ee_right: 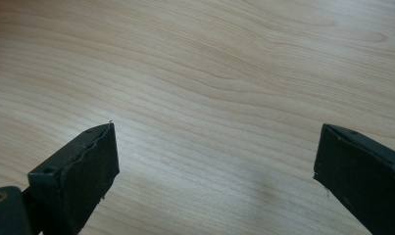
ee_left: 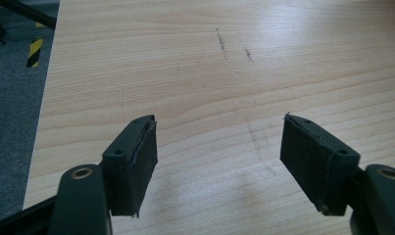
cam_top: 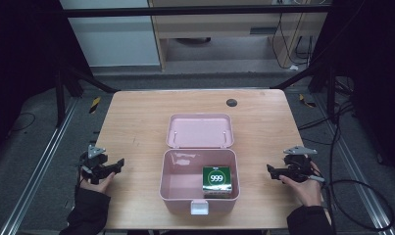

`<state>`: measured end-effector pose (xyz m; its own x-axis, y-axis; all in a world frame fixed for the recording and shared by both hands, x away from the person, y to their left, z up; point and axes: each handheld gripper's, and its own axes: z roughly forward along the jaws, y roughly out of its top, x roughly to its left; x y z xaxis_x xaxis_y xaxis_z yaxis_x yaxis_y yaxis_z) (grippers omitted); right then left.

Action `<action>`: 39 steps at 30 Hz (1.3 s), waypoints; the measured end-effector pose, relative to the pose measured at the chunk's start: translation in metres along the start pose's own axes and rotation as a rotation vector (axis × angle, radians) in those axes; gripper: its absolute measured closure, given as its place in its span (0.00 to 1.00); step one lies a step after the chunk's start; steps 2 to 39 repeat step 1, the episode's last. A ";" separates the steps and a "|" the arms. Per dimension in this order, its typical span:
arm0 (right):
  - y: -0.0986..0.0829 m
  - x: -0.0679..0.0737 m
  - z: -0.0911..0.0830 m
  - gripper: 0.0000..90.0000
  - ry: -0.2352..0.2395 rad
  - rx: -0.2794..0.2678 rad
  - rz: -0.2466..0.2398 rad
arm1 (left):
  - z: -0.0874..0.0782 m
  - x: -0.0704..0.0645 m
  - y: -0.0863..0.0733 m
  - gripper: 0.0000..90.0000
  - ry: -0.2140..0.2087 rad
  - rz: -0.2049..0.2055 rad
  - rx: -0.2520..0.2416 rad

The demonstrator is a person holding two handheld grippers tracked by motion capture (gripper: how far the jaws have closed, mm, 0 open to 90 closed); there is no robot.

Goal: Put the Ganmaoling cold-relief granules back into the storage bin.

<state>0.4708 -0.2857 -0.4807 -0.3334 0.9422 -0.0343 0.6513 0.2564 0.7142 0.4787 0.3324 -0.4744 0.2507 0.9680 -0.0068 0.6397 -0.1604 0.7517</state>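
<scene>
plainly, the thing most likely to be worked is the green medicine box marked 999, which stands in the front right corner of the open pink plastic storage box, its printed face up and its sides near or against the front and right walls. it looks like thin card: light, a little crushable, smooth enough to slip under a weak pinch. my judgement is that the best hold is across its two free sides, coming down from above, since the pink walls crowd the other two. the storage box itself seems stiff and light, likely to skid on the wooden table if pushed. its lid lies flipped open behind it, and a white latch sits at the front edge.

the left gripper rests near the table's left edge and the right gripper near its right edge, both well apart from the box, each held in a hand.

the high view gives the whole layout but leaves the jaws too small to read. the left gripper view shows its jaws spread wide over bare wood with faint dark scuffs; the right gripper view shows the same wide spread over clean grain, nothing between them.
</scene>
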 end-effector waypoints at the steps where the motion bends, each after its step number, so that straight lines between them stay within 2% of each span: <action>1: -0.001 -0.001 0.001 0.04 -0.013 -0.006 0.000 | 0.000 0.001 0.000 0.32 0.001 -0.002 0.000; 39: -0.001 -0.001 0.001 0.04 -0.013 -0.006 0.000 | 0.000 0.001 0.000 0.32 0.001 -0.002 0.000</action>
